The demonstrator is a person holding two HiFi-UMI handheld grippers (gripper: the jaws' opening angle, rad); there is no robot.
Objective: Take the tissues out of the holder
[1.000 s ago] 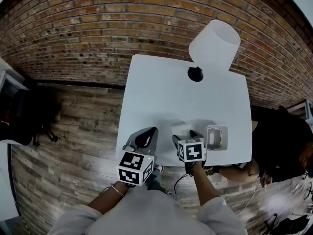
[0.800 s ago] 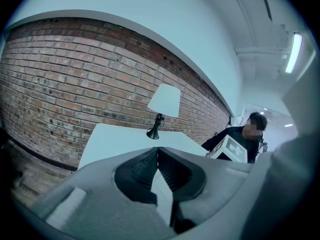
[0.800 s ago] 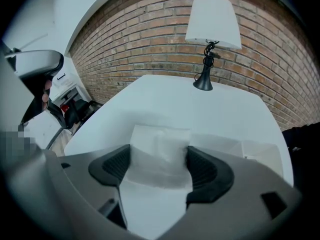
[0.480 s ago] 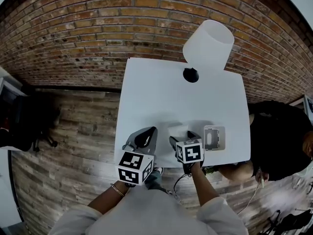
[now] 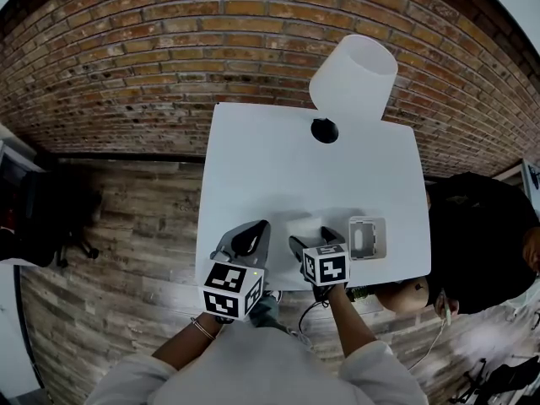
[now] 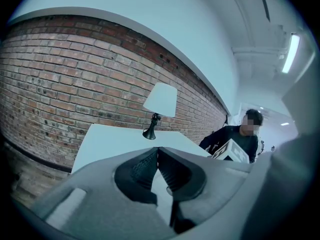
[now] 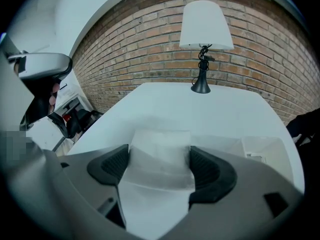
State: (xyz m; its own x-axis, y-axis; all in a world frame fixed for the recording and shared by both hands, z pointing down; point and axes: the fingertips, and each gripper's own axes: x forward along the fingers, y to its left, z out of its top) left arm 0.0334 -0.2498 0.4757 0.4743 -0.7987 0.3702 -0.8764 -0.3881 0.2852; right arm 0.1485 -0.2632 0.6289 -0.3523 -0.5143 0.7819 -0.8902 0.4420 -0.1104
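Note:
A stack of white tissues [image 7: 160,154] lies between the jaws of my right gripper [image 7: 160,166], with both pads against its sides. The jaws have just been opening a little. In the head view the tissues [image 5: 305,224] rest on the white table [image 5: 287,159] just ahead of the right gripper [image 5: 312,236]. The grey tissue holder [image 5: 367,237] stands to its right, also seen in the right gripper view as the holder [image 7: 262,149]. My left gripper [image 5: 253,234] hovers at the table's near edge. Its jaws [image 6: 158,151] meet with nothing between them.
A lamp [image 5: 353,78] with a white shade and black base stands at the table's far edge against the brick wall. A person in dark clothes [image 5: 472,243] is close to the table's right side. Wood floor lies to the left.
Both grippers stay where they were, the tissues still between the right jaws. The person at the right has leaned further into view.

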